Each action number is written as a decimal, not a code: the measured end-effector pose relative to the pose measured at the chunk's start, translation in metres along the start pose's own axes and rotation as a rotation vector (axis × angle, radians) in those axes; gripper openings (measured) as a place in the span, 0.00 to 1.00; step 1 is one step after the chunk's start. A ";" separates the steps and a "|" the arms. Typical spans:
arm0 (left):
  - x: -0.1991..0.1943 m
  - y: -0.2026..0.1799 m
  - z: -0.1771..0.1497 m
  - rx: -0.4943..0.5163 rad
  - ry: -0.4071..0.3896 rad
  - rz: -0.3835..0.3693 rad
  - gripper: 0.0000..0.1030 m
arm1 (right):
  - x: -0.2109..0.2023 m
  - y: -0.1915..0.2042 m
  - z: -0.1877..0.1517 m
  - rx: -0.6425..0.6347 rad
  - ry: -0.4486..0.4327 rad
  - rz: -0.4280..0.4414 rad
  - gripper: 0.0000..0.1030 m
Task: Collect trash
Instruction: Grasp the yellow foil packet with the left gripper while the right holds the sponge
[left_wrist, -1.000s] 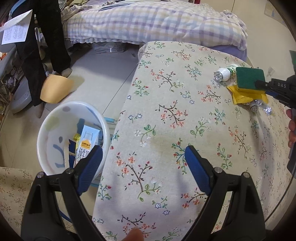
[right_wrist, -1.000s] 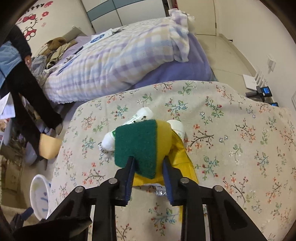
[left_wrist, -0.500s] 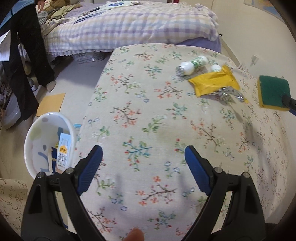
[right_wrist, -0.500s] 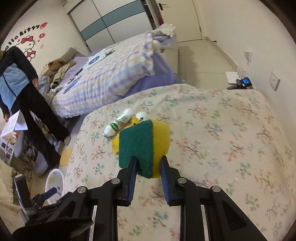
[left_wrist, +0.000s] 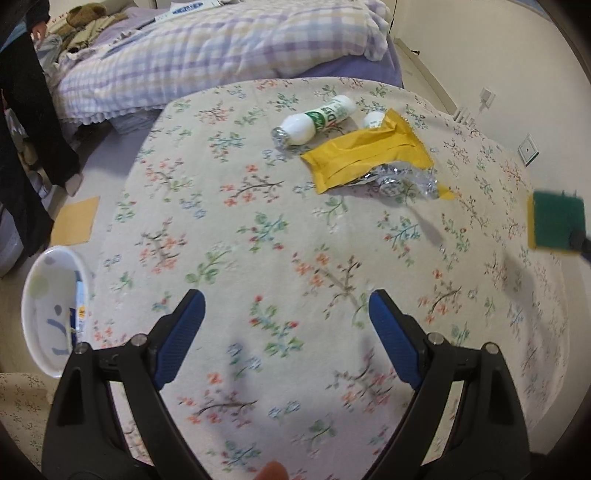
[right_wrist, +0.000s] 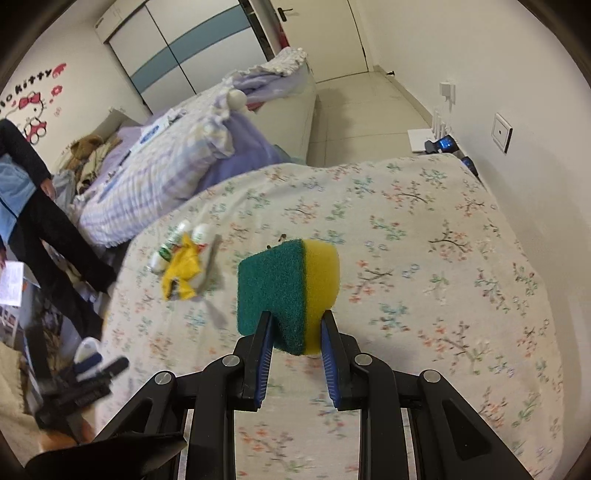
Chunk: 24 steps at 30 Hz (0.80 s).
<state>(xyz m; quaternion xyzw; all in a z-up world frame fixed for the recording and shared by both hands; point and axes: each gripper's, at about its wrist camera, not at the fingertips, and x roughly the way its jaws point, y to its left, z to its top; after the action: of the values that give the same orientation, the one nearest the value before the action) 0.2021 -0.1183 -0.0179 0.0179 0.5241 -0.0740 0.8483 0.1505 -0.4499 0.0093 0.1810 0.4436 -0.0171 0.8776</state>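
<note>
On the floral tablecloth (left_wrist: 258, 229) lie a white bottle with a green label (left_wrist: 317, 120), a small white bottle (left_wrist: 373, 120), a yellow wrapper (left_wrist: 369, 158) and crumpled foil (left_wrist: 402, 182). My left gripper (left_wrist: 286, 321) is open and empty, hovering over the near part of the table. My right gripper (right_wrist: 297, 328) is shut on a green and yellow sponge (right_wrist: 291, 291), held above the table to the right of the trash pile (right_wrist: 181, 266). The sponge also shows at the right edge of the left wrist view (left_wrist: 556, 225).
A white bin (left_wrist: 51, 314) with a carton inside stands on the floor at the table's left edge. A bed with a checked quilt (left_wrist: 207, 59) lies beyond the table. A person in dark trousers (right_wrist: 48, 236) stands at the left. A wall socket (right_wrist: 502, 132) is on the right.
My left gripper has swung right, from over the bin to over the table, facing the trash pile. My right gripper has drawn back and up, carrying the sponge away from the pile.
</note>
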 end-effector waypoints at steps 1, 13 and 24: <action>0.005 -0.006 0.007 -0.004 0.005 -0.013 0.88 | 0.005 -0.007 -0.001 -0.002 0.015 -0.009 0.25; 0.051 -0.072 0.082 -0.027 -0.041 -0.045 0.88 | 0.016 -0.085 -0.001 0.117 0.060 -0.008 0.25; 0.081 -0.104 0.098 0.045 -0.028 0.053 0.46 | 0.014 -0.122 -0.013 0.155 0.084 -0.040 0.25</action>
<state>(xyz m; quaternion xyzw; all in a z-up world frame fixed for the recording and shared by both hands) 0.3091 -0.2408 -0.0411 0.0497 0.5096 -0.0634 0.8566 0.1256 -0.5581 -0.0454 0.2401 0.4809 -0.0614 0.8410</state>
